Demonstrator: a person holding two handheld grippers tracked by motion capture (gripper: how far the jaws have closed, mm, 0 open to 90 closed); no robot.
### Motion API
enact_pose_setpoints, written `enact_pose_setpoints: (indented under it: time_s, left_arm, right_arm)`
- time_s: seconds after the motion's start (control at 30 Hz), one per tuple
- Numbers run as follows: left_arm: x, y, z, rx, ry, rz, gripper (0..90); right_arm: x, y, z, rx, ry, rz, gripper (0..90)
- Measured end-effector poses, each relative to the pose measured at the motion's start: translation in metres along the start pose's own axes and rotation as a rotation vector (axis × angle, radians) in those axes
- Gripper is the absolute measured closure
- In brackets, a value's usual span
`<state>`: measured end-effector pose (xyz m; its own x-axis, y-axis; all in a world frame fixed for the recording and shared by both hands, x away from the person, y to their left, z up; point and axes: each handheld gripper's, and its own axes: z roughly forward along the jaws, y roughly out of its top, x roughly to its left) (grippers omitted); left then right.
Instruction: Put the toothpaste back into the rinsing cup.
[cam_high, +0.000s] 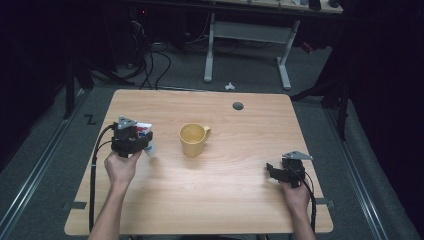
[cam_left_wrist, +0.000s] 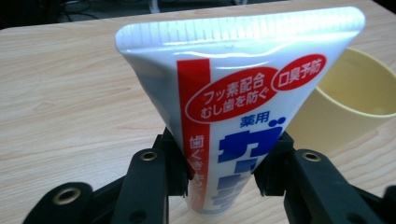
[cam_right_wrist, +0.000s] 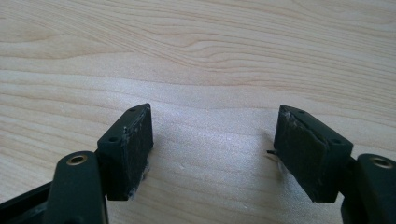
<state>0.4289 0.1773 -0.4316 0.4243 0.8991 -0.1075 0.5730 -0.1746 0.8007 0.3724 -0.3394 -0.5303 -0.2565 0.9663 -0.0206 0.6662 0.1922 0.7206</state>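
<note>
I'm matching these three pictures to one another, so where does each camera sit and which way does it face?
High view: above the person's side, looking forward and down on the table; both forearms, the left gripper and the right gripper show.
Left gripper view: rides that gripper, looking along its jaws, shut on the toothpaste tube, toward the yellow mug.
Right gripper view: rides the right gripper, facing bare tabletop between open jaws.
Shared: tube and mug appear in the high view and the left gripper view.

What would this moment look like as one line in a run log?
left gripper: shut on toothpaste tube, crimped end up | right gripper: open, empty, over table | yellow mug: upright, mid-table, untouched
</note>
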Motion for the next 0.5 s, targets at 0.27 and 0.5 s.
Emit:
enact_pose_setpoints:
  time_s: [0.27,0.5]
  left_arm:
    - [-0.007,0.008,-0.003,0.0,-0.021,0.021,62.6]
    - [-0.013,0.014,-0.005,-0.005,-0.041,0.04,62.6]
  right_arm:
    - [0.0,0.0,0.0,0.0,0.0,0.0,28.4]
    - [0.0,0.0,0.0,0.0,0.0,0.0,28.3]
